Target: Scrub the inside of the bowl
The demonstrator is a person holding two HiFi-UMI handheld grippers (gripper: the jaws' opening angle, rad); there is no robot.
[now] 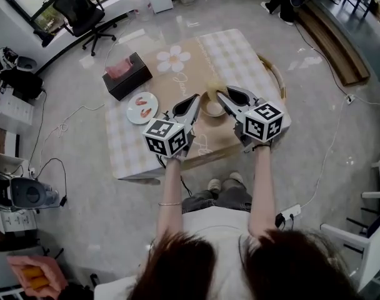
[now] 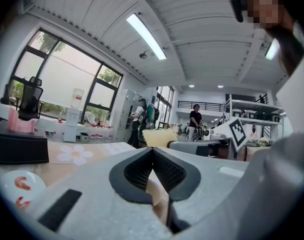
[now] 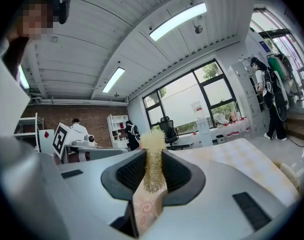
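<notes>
A small white bowl (image 1: pixel 213 109) stands on the checked tablecloth (image 1: pixel 237 52) near the table's front edge. Both grippers point at it from my side. My left gripper (image 1: pixel 195 97) is shut and holds nothing; its jaws (image 2: pixel 152 150) meet at the tips, just left of the bowl. My right gripper (image 1: pixel 220 94) is shut on a yellow mesh scrubber (image 3: pixel 153 156), which sticks up past the pads. In the head view the scrubber (image 1: pixel 212 88) hangs over the bowl's far rim. The left gripper view shows the scrubber (image 2: pixel 159 136) and my right gripper (image 2: pixel 204 146) ahead on the right.
A black tissue box (image 1: pixel 127 75) and a white plate with red bits (image 1: pixel 142 107) sit on the table's left side. A hoop (image 1: pixel 279 80) leans at the table's right edge. An office chair (image 1: pixel 82 11) and floor cables lie beyond. People stand in the background.
</notes>
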